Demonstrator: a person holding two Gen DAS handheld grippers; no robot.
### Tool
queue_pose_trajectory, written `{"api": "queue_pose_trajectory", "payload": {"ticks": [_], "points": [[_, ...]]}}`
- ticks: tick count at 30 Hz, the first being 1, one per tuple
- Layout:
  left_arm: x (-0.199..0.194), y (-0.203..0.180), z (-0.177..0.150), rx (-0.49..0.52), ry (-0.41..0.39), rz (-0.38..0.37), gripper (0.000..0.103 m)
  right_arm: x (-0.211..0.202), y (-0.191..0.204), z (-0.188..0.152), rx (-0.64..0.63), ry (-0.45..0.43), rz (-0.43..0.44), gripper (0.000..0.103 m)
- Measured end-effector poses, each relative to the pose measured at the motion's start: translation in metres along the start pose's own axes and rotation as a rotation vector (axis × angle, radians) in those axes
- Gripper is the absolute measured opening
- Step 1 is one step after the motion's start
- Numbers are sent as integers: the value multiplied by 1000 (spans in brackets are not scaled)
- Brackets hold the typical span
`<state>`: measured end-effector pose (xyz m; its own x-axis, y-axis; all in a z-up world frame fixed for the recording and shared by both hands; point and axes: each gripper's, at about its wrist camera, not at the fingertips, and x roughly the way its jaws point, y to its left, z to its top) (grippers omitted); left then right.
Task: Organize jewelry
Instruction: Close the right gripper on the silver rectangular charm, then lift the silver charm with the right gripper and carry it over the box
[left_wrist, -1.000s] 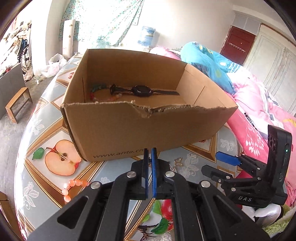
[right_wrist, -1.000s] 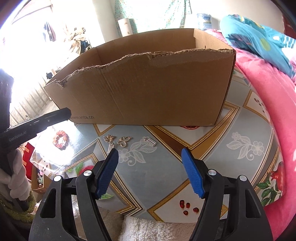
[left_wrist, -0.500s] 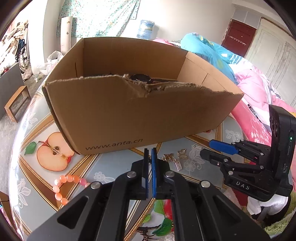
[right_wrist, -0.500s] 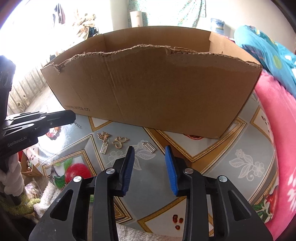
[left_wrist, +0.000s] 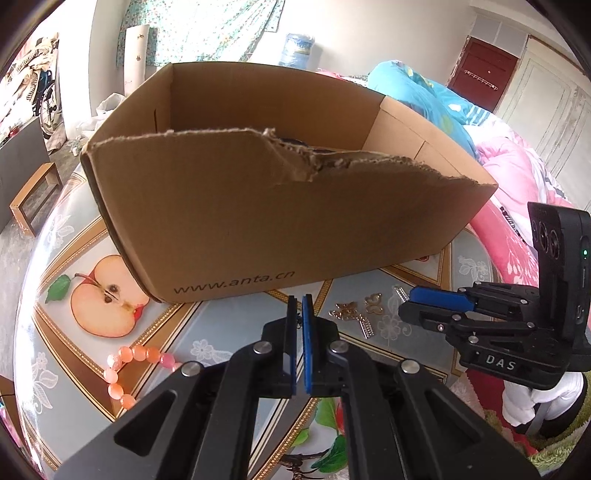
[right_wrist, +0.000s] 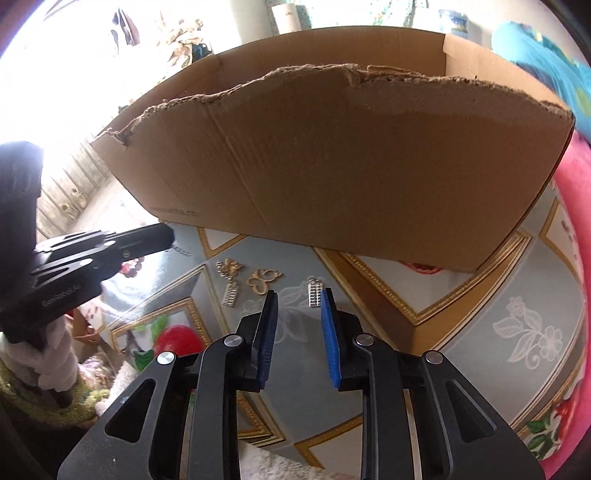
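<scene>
A brown cardboard box (left_wrist: 258, 221) (right_wrist: 351, 147) with a torn front rim stands on the table. Small charms lie in front of it: a gold butterfly (left_wrist: 373, 302) (right_wrist: 264, 280), a gold piece with a silver bar (left_wrist: 345, 310) (right_wrist: 231, 273), and a silver bar charm (left_wrist: 400, 293) (right_wrist: 315, 291). My right gripper (right_wrist: 299, 299) (left_wrist: 406, 306) is closing just short of the silver bar charm, pads not touching it. My left gripper (left_wrist: 300, 306) (right_wrist: 166, 236) is shut near the box front. A thin chain (right_wrist: 181, 251) shows by its tip; whether it is pinched I cannot tell.
A pink bead bracelet (left_wrist: 129, 365) lies at the left on the fruit-patterned tablecloth (left_wrist: 92, 295). Pink bedding (left_wrist: 517, 184) and a blue blanket (left_wrist: 417, 92) crowd the right side. A wooden stool (left_wrist: 33, 195) stands on the floor at the left. A dark watch (left_wrist: 291, 142) peeks over the box rim.
The right jaws have narrowed from wide apart to a small gap, and the right gripper has moved closer to the charms. In the left view the box's inside has dropped behind its front wall.
</scene>
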<state>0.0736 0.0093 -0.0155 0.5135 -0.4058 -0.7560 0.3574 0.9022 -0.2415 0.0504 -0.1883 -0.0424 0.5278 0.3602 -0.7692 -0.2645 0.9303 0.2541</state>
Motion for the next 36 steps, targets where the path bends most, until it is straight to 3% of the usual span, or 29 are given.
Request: {"api": "queue_pose_trajectory", "payload": {"ticks": [6,9,13,21,24,28,36], "points": [[-2,-1,0,3,-4,6,2,2,3,5,-55,-28,-60,23],[-3,-1,-1,1,-6,10,2,2,7,7,-155,-44,-89,23],[-1,-2,-2,-4,-1,12,2,12,8,11,-256,-16,-82,23],[0,-4,-1,4,2,9,2,14,10,20,-327,-32,-19,23],[1,-3,-1,2,4,9,2,14,14,22,-356,-38,10,14],[2,0,-1,-8,5,9,2,26,14,24,-362,-2,-3,10],[1,4,-2,-15,2,9,2,27,6,20,-213,-4,-15,10]]}}
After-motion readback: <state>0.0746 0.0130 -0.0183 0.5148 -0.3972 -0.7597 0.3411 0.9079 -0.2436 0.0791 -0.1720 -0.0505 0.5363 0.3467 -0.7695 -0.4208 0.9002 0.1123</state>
